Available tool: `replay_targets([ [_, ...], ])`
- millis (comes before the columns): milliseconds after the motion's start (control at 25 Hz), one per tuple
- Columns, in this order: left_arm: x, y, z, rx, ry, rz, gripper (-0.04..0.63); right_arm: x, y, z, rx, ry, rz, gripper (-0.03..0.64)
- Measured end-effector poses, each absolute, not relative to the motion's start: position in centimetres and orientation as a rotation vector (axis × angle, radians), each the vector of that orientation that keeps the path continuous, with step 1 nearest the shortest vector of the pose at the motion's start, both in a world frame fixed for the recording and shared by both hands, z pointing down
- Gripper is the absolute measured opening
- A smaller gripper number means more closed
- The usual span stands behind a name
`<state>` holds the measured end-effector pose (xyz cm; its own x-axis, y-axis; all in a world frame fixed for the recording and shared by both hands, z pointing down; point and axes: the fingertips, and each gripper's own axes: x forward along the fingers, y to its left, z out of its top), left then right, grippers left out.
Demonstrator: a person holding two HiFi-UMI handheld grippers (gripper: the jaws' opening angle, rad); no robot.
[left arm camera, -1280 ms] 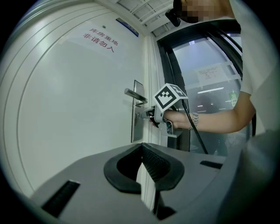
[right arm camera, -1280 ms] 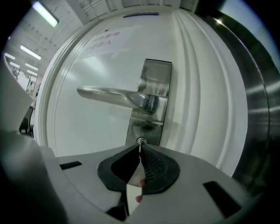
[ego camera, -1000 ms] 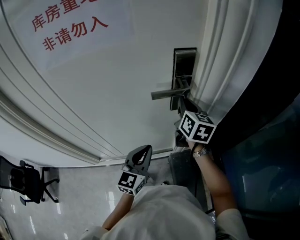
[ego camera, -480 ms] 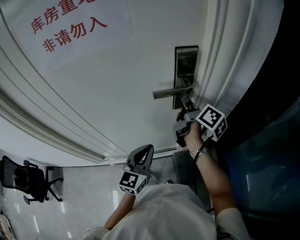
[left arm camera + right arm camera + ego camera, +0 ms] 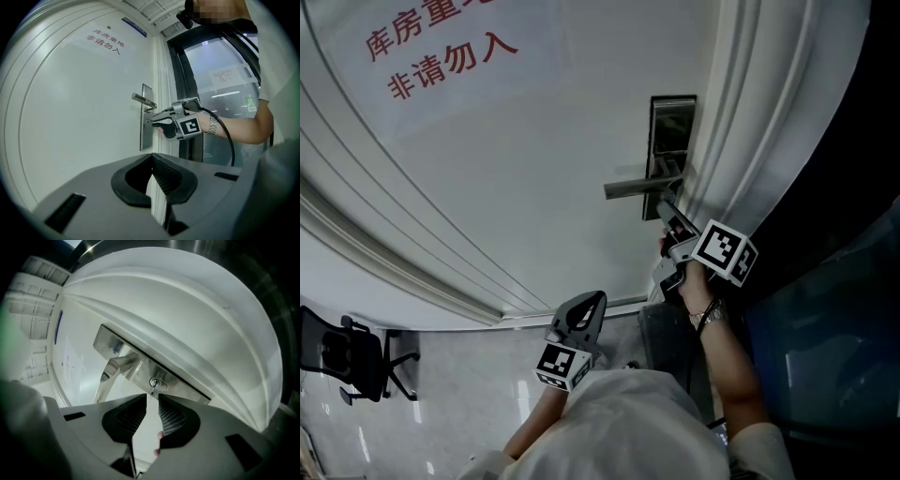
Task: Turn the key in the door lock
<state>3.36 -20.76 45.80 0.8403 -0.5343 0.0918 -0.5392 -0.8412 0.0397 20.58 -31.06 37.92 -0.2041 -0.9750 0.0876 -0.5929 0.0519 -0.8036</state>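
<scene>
A steel lock plate (image 5: 671, 141) with a lever handle (image 5: 636, 187) sits on the white door. In the right gripper view a small key (image 5: 152, 384) sticks out of the lock cylinder (image 5: 159, 382) below the handle (image 5: 115, 369). My right gripper (image 5: 152, 398) points level at the key; its jaws have just been opening. They now stand apart, with the key just ahead of the gap and no pad pressing on it. From the head view its tips (image 5: 667, 217) are at the plate's lower end. My left gripper (image 5: 586, 307) hangs lower and back from the door, shut on nothing (image 5: 151, 159).
The door carries a sign with red characters (image 5: 441, 52). A ribbed white door frame (image 5: 750, 122) runs right of the lock, with dark glass beyond it. An office chair (image 5: 352, 361) stands on the floor at the lower left.
The right gripper has rolled about its own axis at the lock, its marker cube swinging to the right. Its jaws have come apart off the key. The left gripper has stayed still.
</scene>
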Motion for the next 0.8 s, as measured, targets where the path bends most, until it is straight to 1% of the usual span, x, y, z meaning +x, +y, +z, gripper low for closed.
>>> replay_targets([
  [200, 3.9, -20.8, 45.7, 2.954, -0.853, 0.107, 0.006, 19.9, -29.9, 38.1, -1.925, 2.188, -0.672, 0.069],
  [400, 3.8, -21.0, 45.9, 2.947, -0.856, 0.108, 0.006, 20.0, -29.6, 38.7, -2.359, 2.408, -0.274, 0.069],
  [640, 3.1, -21.3, 45.8, 2.932, -0.890, 0.086, 0.006, 19.9, -29.8, 38.5, -2.789, 2.548, 0.443, 0.069],
  [800, 2.9, -21.3, 46.1, 2.925, -0.897, 0.089, 0.006, 19.6, -30.0, 38.4, -2.939, 2.492, 0.868, 0.069],
])
